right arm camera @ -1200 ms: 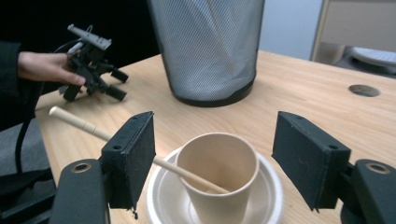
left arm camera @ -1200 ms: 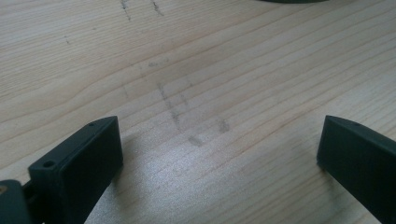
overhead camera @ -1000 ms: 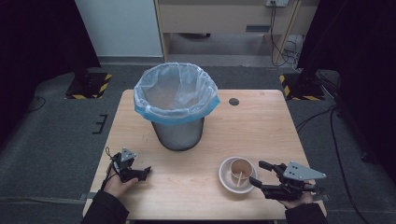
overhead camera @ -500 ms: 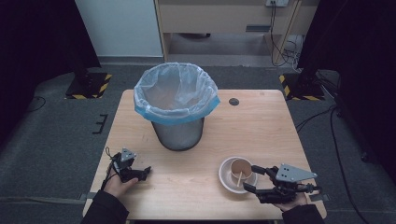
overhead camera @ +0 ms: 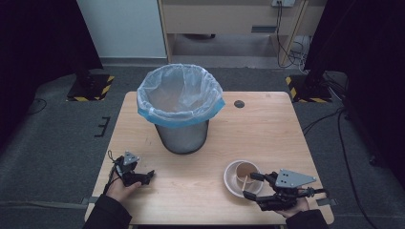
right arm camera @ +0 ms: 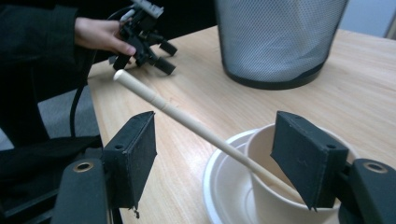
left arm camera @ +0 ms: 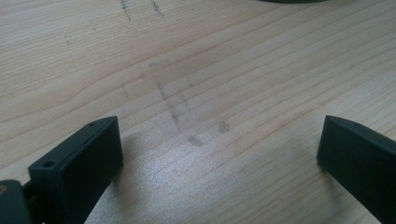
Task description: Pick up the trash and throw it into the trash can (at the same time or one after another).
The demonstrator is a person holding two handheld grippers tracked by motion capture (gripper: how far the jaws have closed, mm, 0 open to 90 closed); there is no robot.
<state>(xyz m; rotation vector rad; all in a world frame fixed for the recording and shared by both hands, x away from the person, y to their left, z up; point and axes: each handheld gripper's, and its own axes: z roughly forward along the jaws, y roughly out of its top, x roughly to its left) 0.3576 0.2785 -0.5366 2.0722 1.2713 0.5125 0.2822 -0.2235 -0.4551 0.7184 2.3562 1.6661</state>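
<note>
Pretty plain setup: light wood table [overhead camera: 286, 138] on grey carpet floor [overhead camera: 62, 143], well past the grippers a pale wall panel [overhead camera: 122, 26] and a wooden cabinet [overhead camera: 219, 16]. Black curtains [overhead camera: 33, 43] both sides, hazard-striped stand bases [overhead camera: 90, 88], cables [overhead camera: 286, 33] hanging. Dim, even light.

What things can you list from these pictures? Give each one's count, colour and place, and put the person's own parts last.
Table: one, light wood, middle of the high view.
Waste bin: one, grey mesh, on the table's far half.
Bin liner: one, clear with a blue edge, folded over the bin's rim.
Bowl: one, white, near right of the table.
Paper cup: one, tan, standing in the bowl.
Stick: one, cream, leaning out of the cup.
Round cap: one, dark, far side of the table.
Left gripper: black, open, low over bare table.
Right gripper: black, open, at the cup.
</note>
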